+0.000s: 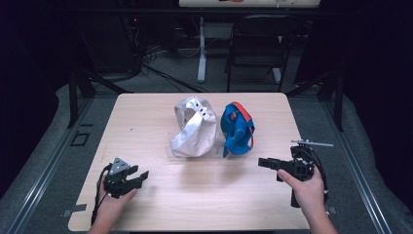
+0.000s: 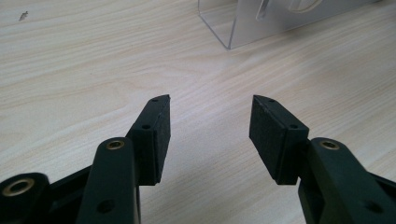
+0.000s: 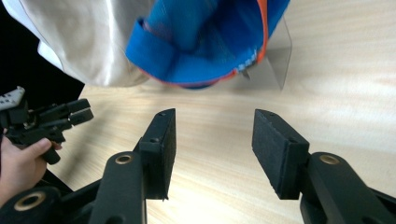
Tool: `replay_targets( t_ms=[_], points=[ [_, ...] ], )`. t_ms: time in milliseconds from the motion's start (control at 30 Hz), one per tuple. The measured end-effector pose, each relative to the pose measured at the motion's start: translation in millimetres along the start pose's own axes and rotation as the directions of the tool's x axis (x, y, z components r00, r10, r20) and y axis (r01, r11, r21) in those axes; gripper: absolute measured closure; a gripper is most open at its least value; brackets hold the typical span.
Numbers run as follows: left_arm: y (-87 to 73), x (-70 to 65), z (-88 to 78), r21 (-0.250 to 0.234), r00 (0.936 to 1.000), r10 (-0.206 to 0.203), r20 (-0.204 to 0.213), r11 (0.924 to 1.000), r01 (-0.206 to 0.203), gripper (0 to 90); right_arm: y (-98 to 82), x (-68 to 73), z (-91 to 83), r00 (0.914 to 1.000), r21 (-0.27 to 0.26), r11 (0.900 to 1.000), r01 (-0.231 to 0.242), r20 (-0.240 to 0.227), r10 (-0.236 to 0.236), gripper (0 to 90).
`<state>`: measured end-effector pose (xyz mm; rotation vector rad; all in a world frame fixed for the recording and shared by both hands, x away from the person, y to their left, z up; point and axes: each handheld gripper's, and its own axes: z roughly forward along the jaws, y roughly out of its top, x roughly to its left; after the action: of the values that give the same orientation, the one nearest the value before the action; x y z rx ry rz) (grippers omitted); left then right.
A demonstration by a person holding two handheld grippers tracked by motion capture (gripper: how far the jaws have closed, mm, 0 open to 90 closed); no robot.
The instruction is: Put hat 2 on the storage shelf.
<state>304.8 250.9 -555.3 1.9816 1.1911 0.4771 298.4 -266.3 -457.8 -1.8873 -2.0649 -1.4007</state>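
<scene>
The left gripper [image 1: 141,176] is held low over the near left of the wooden table [image 1: 146,122], jaws spread wide with nothing between them. The right gripper [image 1: 263,162] is held at the near right, jaws likewise wide and empty. Mid-table, a white cap [image 1: 194,127] and a blue cap [image 1: 237,129] are propped side by side on a clear stand [image 3: 275,65].

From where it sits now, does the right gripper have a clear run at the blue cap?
Probably yes. The right gripper is open and points toward the blue cap, with bare table between them. The white cap sits on the far side and the left gripper is well off.
</scene>
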Motion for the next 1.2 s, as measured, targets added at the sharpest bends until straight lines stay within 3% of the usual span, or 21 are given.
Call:
replay_targets(
  t_ms=[167, 433, 567, 667, 1000, 1200],
  points=[
    [-0.1, 0.8, 0.2, 0.007, 1.0000, -0.004, 0.003, 1.0000, 0.004, 48.9, -24.8, -8.5, 9.6, 0.9999, -0.018, 1.000, -0.008, -0.012, 0.008, 51.0],
    [-0.3, 0.9, 0.4, 0.005, 1.0000, -0.004, 0.003, 1.0000, 0.004, 48.8, -46.7, -13.6, 25.6, 1.0000, -0.031, 1.000, -0.002, -0.004, 0.002, 51.6],
    [-0.5, 1.3, 0.8, 0.002, 1.0000, -0.001, 0.001, 1.0000, 0.001, 48.8, -53.2, -14.3, 28.5, 0.9997, -0.052, 0.998, 0.025, 0.002, -0.025, 51.3],
    [-0.4, 1.4, 0.7, 0.000, 1.0000, -0.005, 0.003, 1.0000, 0.005, 48.8, -58.9, -16.7, 33.5, 0.9998, -0.073, 0.997, 0.020, 0.005, -0.020, 50.3],
    [-0.5, 0.7, 2.5, 0.010, 0.9999, 0.000, 0.011, 0.9999, 0.000, 48.6, -75.2, -26.2, 47.0, 0.9977, -0.082, 0.995, 0.056, 0.044, -0.053, 49.5],
    [-1.1, 0.2, 4.8, 0.011, 0.9999, 0.002, 0.011, 0.9999, -0.002, 48.4, -77.3, -27.4, 52.1, 0.9959, -0.125, 0.991, 0.056, 0.078, -0.047, 47.8]
  ],
)
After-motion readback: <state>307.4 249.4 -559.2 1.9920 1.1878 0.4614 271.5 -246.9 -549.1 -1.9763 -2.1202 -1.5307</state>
